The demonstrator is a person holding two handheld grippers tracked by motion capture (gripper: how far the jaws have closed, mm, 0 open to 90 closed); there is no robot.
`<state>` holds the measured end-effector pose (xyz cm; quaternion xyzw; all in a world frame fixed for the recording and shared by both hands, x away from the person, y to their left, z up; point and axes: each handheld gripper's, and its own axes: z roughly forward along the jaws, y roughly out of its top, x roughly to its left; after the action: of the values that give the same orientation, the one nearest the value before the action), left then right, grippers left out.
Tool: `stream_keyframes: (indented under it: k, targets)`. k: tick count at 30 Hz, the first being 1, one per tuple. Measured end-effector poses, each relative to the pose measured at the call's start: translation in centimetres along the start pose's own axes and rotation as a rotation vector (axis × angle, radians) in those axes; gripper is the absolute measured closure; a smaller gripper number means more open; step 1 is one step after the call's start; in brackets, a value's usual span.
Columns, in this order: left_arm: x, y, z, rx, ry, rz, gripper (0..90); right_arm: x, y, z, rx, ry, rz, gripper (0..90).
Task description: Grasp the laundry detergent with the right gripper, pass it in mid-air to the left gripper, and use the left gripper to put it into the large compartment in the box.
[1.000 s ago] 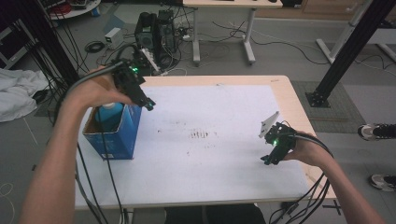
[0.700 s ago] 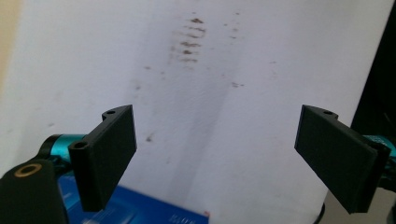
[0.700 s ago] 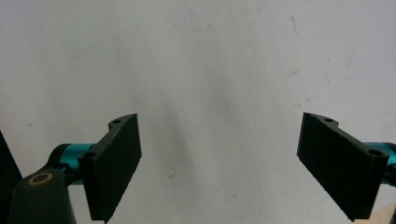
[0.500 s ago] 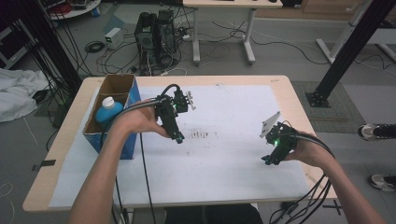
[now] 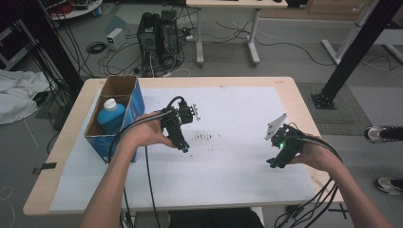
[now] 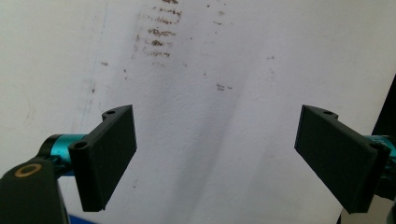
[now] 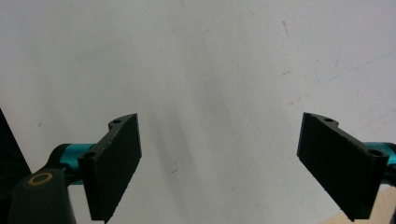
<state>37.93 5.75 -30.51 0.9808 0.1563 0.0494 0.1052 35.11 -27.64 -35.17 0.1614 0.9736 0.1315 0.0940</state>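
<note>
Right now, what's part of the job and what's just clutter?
In the job:
blue bottle, standing in the blue box
left tongs, open, empty
right tongs, open, empty

Lying about:
white sheet
dark smudges

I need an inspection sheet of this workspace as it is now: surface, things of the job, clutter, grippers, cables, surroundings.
Surface: wooden table covered by a white sheet; a patch of dark marks near its middle.
Job's things: blue bottle with a white cap stands in the open blue cardboard box at the table's left edge.
Clutter: nothing seen on the sheet.
Grippers: left gripper open, empty, over the marks; right gripper open, empty, over bare sheet.
Cables: black cables trail from both grippers over the near edge.
Surroundings: computer tower and loose wires on the floor, a desk behind, white cloth at left.
</note>
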Motion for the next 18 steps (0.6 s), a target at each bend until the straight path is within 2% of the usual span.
stream_keyframes:
  k: [1,12,18]
  targets:
    - [0.0,0.0,0.0,0.002,-0.001,0.002,12.8,0.0,0.0,0.0,-0.013,-0.004,0.005,13.0]
    - [-0.1,-0.4,0.7,0.004,0.013,-0.004,12.8,0.0,0.3,-0.2,-0.02,-0.012,0.009,13.0]
    - [-0.2,-0.5,1.2,0.006,0.013,-0.011,12.8,0.0,0.5,-0.2,-0.026,-0.018,-0.004,13.0]
